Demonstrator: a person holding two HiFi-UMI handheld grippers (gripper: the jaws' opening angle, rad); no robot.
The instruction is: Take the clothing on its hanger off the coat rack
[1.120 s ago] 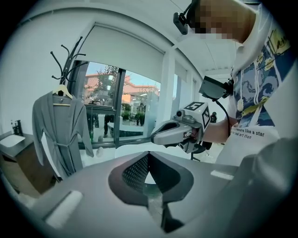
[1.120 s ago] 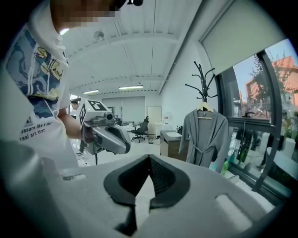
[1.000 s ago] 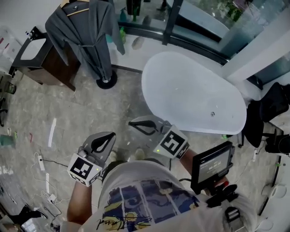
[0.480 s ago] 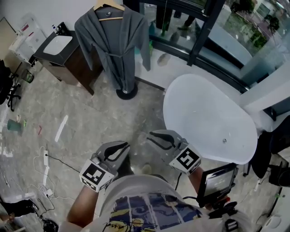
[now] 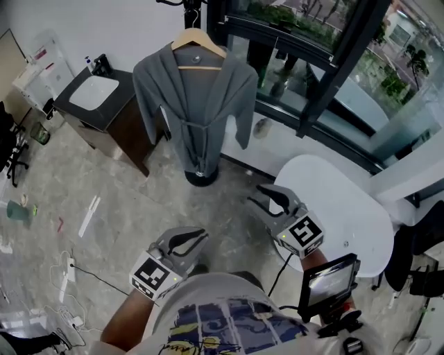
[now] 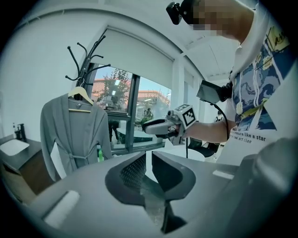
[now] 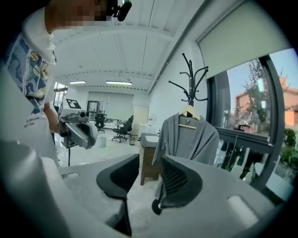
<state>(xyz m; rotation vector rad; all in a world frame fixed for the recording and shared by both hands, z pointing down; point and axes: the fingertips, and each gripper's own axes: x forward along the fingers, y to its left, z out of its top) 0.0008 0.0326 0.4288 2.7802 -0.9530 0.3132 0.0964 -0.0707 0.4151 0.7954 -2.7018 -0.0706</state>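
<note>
Cabinet [image 5: 104, 114] flanks robe [image 5: 194, 104], bathtub [image 5: 347, 215] nearby; right tool [image 5: 255, 195] just opening (empty), left tool [image 5: 201, 237] barely apart.

White short-sleeved tee [image 5: 208, 288] with panelled blue, navy and yellow print and a line of small black lettering; black camera [image 6: 178, 9] strapped on the head. Left gripper [image 5: 200, 236] and right gripper [image 5: 255, 196]: pale grey moulded shells, black ribbed jaw pads, white cube of black square markers at the rear of each (left cube [image 5: 152, 276], right cube [image 5: 304, 234]). Thin black cable [image 5: 279, 267] off the right one, black screen unit [image 5: 327, 279] on a black clamp mount beside it.
</note>
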